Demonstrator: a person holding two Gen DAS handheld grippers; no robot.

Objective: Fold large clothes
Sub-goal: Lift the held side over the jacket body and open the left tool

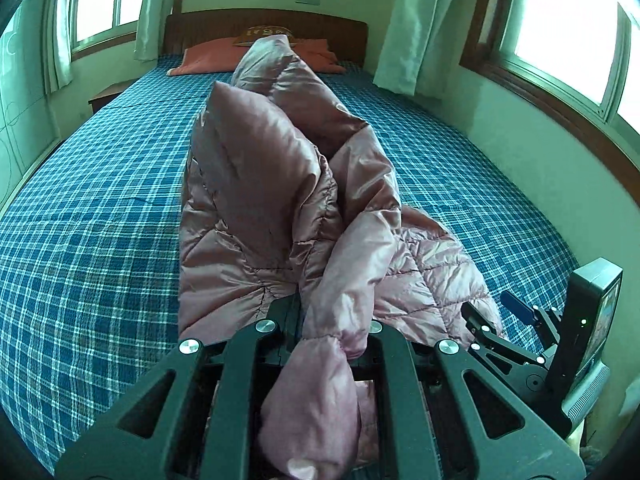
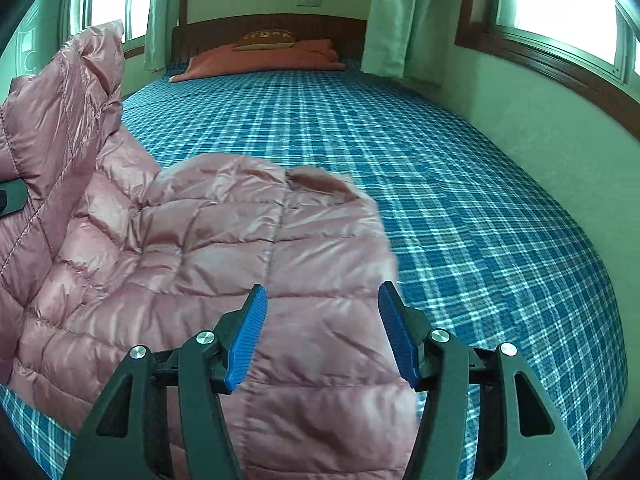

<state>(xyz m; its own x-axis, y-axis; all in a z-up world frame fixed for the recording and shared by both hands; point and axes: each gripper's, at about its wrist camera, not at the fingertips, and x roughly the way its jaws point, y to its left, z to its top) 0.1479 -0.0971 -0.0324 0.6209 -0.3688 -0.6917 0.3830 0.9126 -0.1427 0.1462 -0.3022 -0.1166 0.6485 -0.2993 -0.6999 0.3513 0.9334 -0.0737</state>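
A pink quilted jacket [image 1: 288, 184] is spread on the bed [image 1: 92, 208], which is covered by a blue plaid sheet. Taking the jacket as the landmark, the left gripper [image 1: 320, 340] is seen at its near edge, with the fingers closed tight on a bunched fold of the fabric; a puffed length of the jacket, apparently a sleeve, is draped back over the gripper frame toward the camera. From that grip, part of the jacket is held raised off the bed as a tall ridge, while the rest lies flat to the right of the ridge.

In the right wrist view, the flat quilted part of the jacket [image 2: 240, 256] is seen directly below and ahead of the right gripper [image 2: 322, 332]. Its blue fingers [image 2: 248, 340] are held wide apart, with nothing between them; whether the jacket is touched by them cannot be told. The raised part of the jacket is seen standing at the left of the flat part, and a bit of dark hardware shows at its left edge. In the left wrist view, the right gripper [image 1: 520, 312] is seen beside the flat part's right edge.

Beyond the jacket, at the far end of the bed, a red pillow [image 2: 264, 60] is laid against a dark wooden headboard [image 2: 272, 26], with a small brown cushion [image 2: 266, 40] on top of it. Pale green curtains [image 2: 400, 16] are hung at windows [image 2: 560, 4] on either side of the headboard.
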